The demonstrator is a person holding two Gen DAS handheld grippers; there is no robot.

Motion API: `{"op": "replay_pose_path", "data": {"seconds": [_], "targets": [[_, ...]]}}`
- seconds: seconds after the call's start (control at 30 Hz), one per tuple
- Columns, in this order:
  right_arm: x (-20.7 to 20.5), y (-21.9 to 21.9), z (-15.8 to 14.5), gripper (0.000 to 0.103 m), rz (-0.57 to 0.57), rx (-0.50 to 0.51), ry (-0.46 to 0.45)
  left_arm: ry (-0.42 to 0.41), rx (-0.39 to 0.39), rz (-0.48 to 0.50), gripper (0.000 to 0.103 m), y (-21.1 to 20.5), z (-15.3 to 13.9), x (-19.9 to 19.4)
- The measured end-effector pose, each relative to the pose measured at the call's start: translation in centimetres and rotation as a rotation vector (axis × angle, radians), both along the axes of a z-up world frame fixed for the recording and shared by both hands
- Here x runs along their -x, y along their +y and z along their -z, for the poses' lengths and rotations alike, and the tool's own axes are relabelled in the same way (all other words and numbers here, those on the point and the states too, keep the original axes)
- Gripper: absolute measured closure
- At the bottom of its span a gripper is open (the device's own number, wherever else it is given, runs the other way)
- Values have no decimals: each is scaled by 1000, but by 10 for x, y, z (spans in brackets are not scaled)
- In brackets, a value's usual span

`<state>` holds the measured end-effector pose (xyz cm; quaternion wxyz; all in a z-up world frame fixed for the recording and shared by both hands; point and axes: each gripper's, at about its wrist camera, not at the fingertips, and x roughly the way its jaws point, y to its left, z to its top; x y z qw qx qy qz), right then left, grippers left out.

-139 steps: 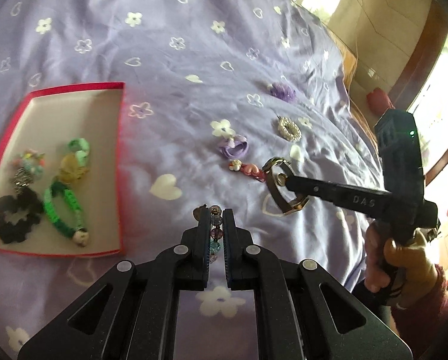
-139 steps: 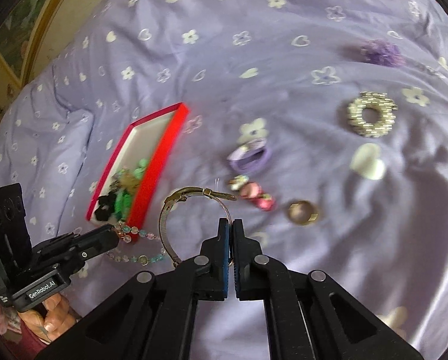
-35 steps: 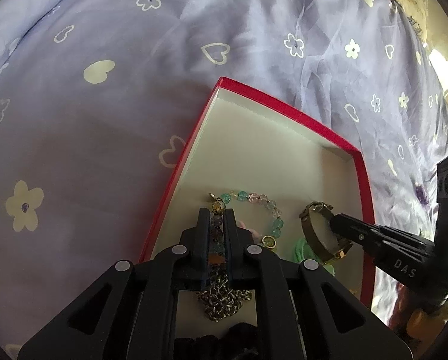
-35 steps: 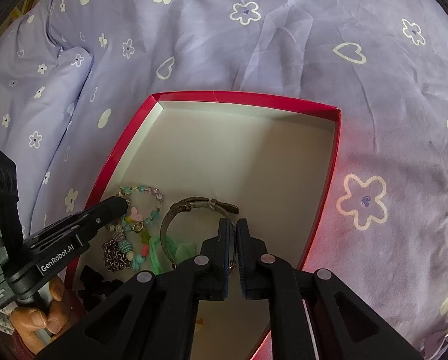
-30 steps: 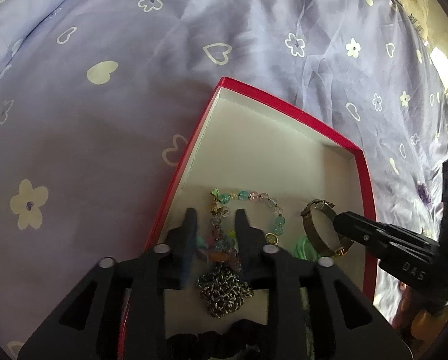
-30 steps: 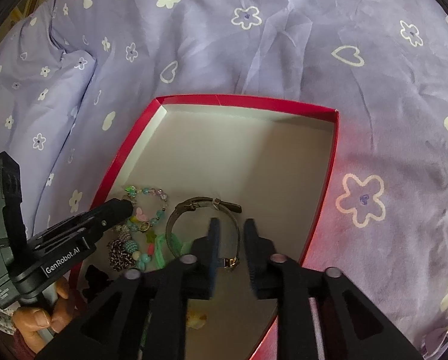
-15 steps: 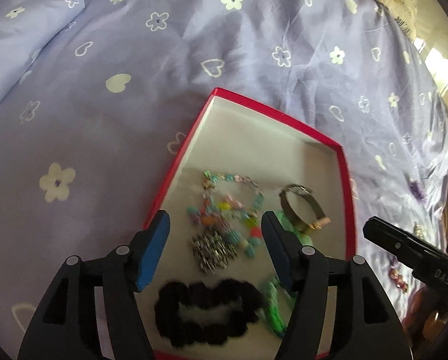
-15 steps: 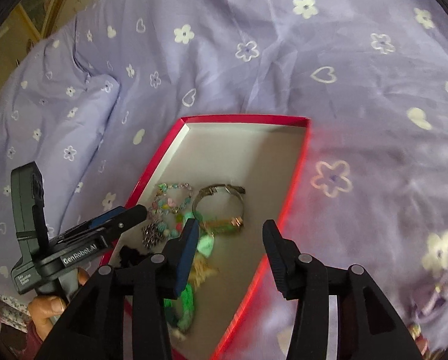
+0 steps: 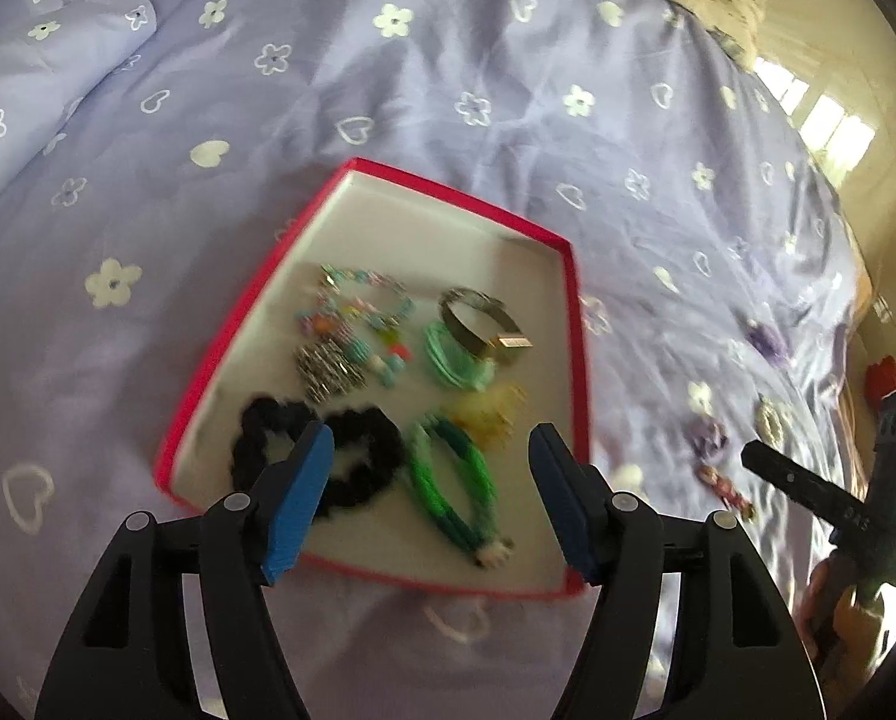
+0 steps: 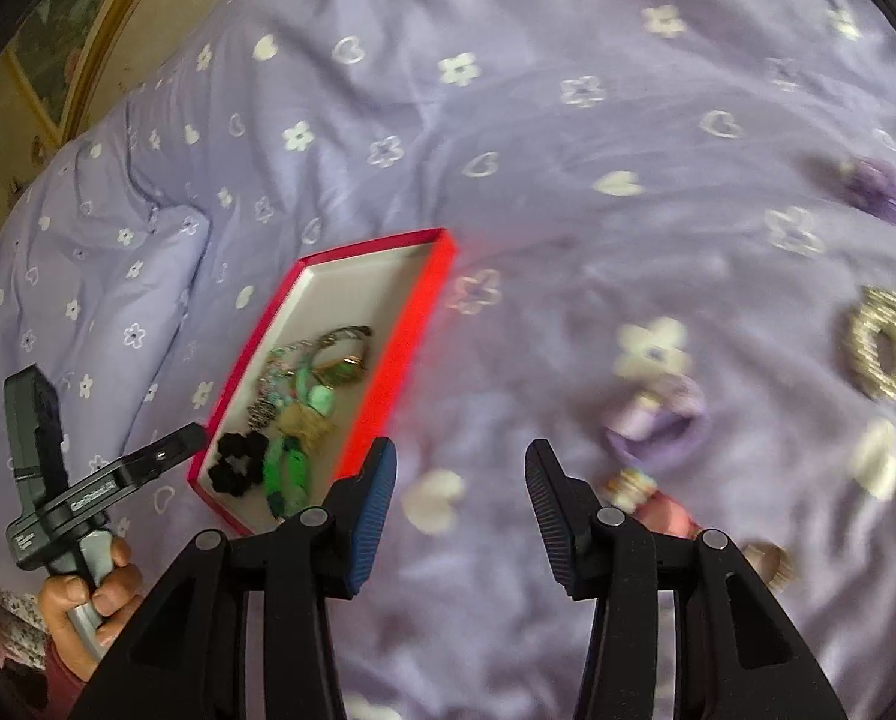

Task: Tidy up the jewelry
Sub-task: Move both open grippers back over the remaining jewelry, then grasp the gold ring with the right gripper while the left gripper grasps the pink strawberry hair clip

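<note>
Jewelry is gathered in the red box (image 9: 574,300); both hand-held grippers (image 9: 430,498) (image 10: 457,501) gape empty; the purple ring (image 10: 658,420) should be fetched next.

Both hand-held grippers, left (image 9: 429,501) and right (image 10: 460,510), have let go and drawn back; beaded bracelet (image 9: 364,306) and bangle (image 9: 478,324) now lie in the red box (image 9: 577,372)

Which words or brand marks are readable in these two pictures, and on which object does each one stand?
"GenRobot.AI": on the arm of the left tool, seen from the right wrist; blurred, only just readable.
"DAS": on the arm of the right tool, seen from the left wrist; blurred.
Small label lower on the left tool's body: too small to read.
The red box bears no text.
</note>
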<state>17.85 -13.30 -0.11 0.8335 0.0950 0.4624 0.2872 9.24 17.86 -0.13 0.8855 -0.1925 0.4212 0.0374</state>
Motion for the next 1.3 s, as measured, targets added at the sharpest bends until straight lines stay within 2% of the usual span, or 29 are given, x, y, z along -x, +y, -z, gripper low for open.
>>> {"op": "replay_pose_path", "data": {"seconds": [0.27, 0.43, 0.53, 0.67, 0.87, 0.93, 0.97, 1.0, 1.03, 1.3], "targets": [[27, -59, 6, 55, 85, 31, -1, 27, 29, 55, 36, -34, 6, 18], [40, -82, 13, 55, 129, 71, -15, 39, 16, 113, 36, -60, 6, 20], [45, -88, 20, 55, 138, 136, -43, 44, 13, 144, 36, -74, 5, 19], [44, -90, 29, 55, 127, 172, -68, 51, 0, 180, 35, -91, 5, 16], [28, -90, 47, 56, 127, 225, -56, 65, -25, 226, 35, -111, 9, 7], [22, -90, 53, 58, 127, 229, -48, 72, -29, 242, 34, -118, 10, 2], [21, -89, 54, 63, 124, 237, -54, 78, -34, 251, 34, -123, 11, -2], [21, -88, 54, 76, 123, 247, -61, 81, -36, 257, 34, -126, 12, -4], [20, -89, 54, 80, 124, 247, -61, 84, -35, 268, 33, -131, 13, -7], [27, -122, 37, 80, 185, 115, -45, 130, 15, 352, 30, -190, 21, -38]]}}
